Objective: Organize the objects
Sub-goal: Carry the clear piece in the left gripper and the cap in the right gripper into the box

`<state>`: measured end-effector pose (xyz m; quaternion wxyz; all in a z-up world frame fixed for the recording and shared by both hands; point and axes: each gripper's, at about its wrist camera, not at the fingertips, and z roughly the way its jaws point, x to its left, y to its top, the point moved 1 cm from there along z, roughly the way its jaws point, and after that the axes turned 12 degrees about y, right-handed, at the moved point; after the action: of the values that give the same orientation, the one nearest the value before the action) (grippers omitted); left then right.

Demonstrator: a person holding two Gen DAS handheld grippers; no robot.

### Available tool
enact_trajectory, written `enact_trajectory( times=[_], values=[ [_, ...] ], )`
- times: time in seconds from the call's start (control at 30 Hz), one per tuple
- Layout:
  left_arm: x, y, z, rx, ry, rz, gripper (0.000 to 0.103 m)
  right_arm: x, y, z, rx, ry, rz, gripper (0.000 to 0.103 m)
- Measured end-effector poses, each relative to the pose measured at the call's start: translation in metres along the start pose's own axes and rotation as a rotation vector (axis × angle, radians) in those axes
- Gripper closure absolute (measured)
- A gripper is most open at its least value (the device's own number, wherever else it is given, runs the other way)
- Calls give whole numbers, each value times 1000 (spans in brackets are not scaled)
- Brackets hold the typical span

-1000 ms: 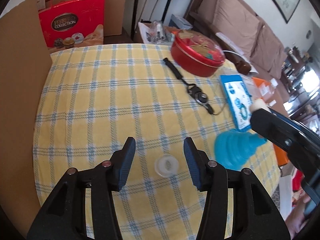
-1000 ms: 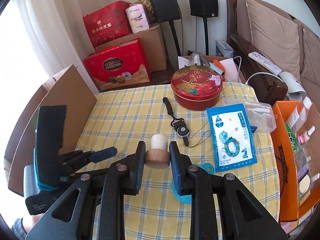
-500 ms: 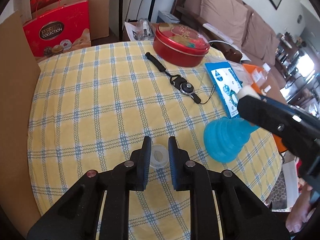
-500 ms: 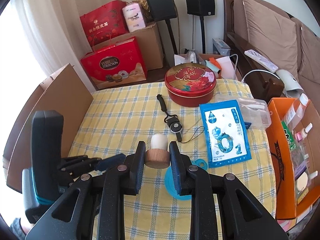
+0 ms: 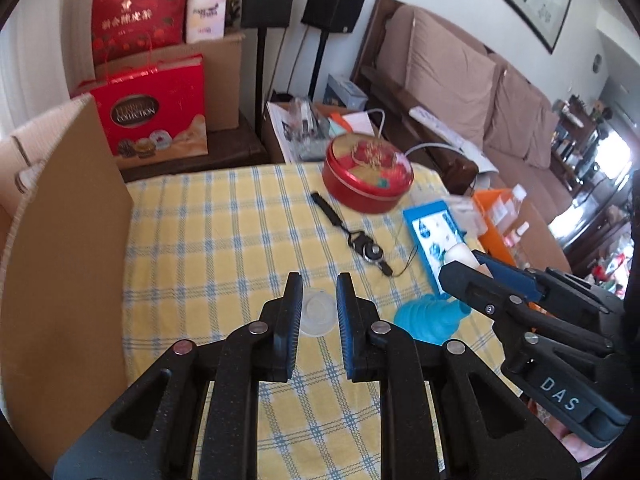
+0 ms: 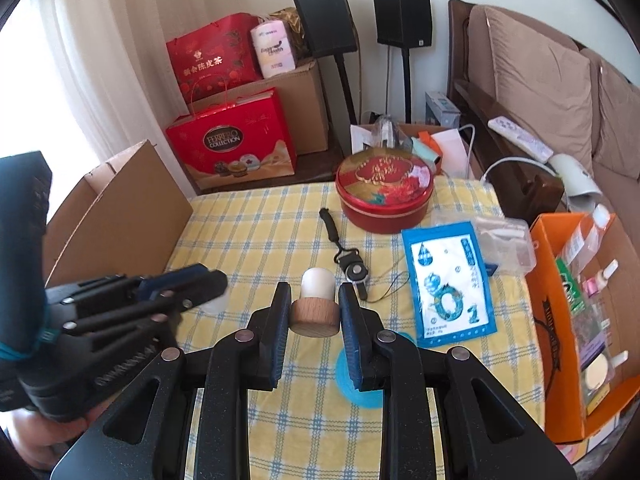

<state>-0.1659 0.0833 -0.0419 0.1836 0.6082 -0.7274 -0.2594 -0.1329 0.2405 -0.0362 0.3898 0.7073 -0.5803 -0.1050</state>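
Left hand-held gripper point(image 5: 317, 307) clamped on small clear lid point(image 5: 316, 312) above checked surface point(image 5: 224, 236); right hand-held gripper point(image 6: 310, 312) pinches wooden-collared stopper point(image 6: 315, 308) over blue funnel point(image 5: 428, 317), probably both bound for storage.

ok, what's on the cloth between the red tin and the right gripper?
Only the black lanyard, lying on the checked cloth between the red tin and the right gripper; right wrist view shows it best.
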Motion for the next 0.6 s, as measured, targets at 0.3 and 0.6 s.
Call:
enact_trajectory(
  times=[0.3, 0.6],
  values=[
    [16, 11, -30, -56, 25, -36, 87, 21, 18, -11, -29, -7, -27, 79],
    [43, 19, -64, -100, 48, -63, 87, 55, 36, -18, -42, 24, -61, 79]
  ],
)
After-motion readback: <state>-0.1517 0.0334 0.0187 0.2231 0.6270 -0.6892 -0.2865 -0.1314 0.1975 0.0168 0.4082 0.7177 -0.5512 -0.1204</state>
